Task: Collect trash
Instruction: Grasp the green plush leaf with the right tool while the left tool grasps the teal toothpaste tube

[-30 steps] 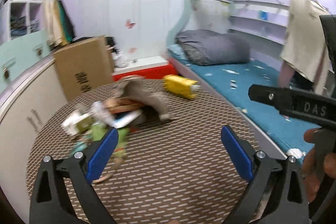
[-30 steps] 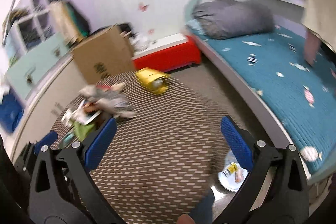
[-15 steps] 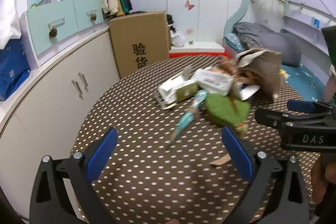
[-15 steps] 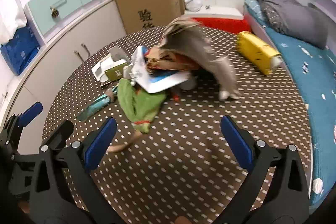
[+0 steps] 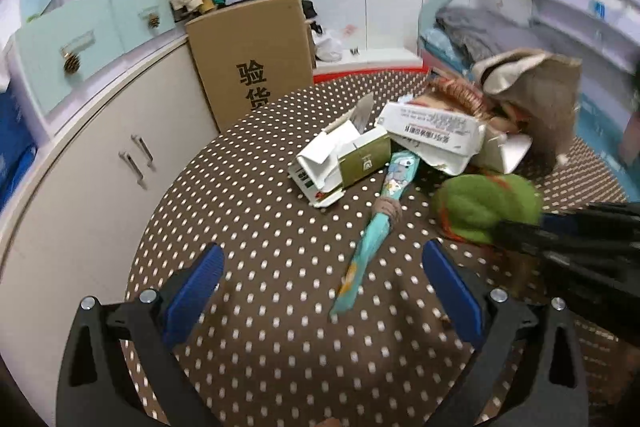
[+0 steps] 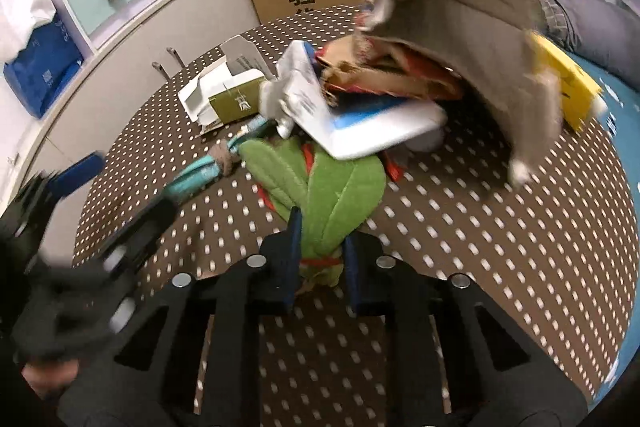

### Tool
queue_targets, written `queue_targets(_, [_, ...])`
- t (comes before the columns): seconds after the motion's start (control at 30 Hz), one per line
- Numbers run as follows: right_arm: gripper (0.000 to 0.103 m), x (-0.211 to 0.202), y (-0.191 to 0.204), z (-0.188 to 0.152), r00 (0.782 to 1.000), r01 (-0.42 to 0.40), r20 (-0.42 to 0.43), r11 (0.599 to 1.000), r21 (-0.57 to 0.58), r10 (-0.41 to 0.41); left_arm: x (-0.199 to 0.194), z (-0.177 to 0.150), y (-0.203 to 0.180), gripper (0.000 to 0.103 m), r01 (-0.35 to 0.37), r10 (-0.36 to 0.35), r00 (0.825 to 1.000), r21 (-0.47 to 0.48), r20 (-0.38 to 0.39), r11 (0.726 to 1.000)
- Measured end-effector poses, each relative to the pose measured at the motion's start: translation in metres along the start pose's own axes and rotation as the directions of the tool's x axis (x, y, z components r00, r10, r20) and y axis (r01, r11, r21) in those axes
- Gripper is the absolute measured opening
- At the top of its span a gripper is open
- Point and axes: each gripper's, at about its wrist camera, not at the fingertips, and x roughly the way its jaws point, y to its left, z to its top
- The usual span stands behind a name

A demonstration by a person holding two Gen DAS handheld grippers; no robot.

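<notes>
Fingers [image 6: 294,247] of the right gripper [image 6: 320,259] are closing on the green plush leaf [image 6: 320,195]; left gripper [image 5: 320,287] fingers stand apart over the dotted mat [image 5: 260,227].

Rug [image 5: 256,211]: brown, white polka dots.
Plush leaf [image 6: 320,195]: green, red trim.
Long wrapper [image 5: 384,211]: teal, cartoon print.
Small carton [image 5: 362,159]: olive-green and white.
Flat box [image 6: 376,131]: white, blue panel.
Paper bag [image 6: 480,11]: grey-brown.
Yellow box [image 6: 568,83].
Gripper pads [image 5: 192,291]: blue; frames black.
Cardboard box [image 5: 256,47]: tan, black characters.
Drawers [image 5: 80,39]: mint green.
</notes>
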Motion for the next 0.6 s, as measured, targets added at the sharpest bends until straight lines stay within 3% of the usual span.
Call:
queue_targets(0.1, [0.019, -0.018, -0.012, -0.013, 1.0, -0.011, 0.02, 0.999, 0.036, 0.011, 0.018, 0.008, -0.006, 0.097, -0.007, 0.008, 1.0, 0.044, -0.024, 0.999])
queue_targets(0.2, [0.019, -0.039, -0.032, -0.022, 0.999, -0.019, 0.05, 0.997, 0.076, 0.015, 0.036, 0.013, -0.011, 0.097, 0.031, -0.025, 0.996, 0.064, -0.083, 0.997])
queue_targets(0.23, [0.019, -0.047, -0.039, -0.026, 0.998, -0.017, 0.065, 0.995, 0.094, 0.011, 0.038, 0.014, -0.014, 0.091, 0.055, -0.048, 0.995, 0.075, -0.088, 0.996])
queue_targets(0.43, [0.019, -0.074, -0.063, -0.035, 0.992, -0.029, 0.123, 0.991, 0.131, 0.013, 0.034, 0.013, -0.027, 0.023, 0.161, -0.154, 0.981, 0.054, -0.118, 0.985])
queue_targets(0.53, [0.019, -0.084, -0.073, -0.042, 0.991, -0.034, 0.136, 0.99, 0.136, 0.016, 0.022, 0.003, -0.037, 0.014, 0.166, -0.159, 0.981, 0.056, -0.115, 0.984])
queue_targets(0.6, [0.019, -0.09, -0.079, -0.051, 0.99, -0.037, 0.143, 0.991, 0.132, 0.018, 0.012, -0.007, -0.038, 0.014, 0.176, -0.173, 0.979, 0.018, -0.108, 0.984])
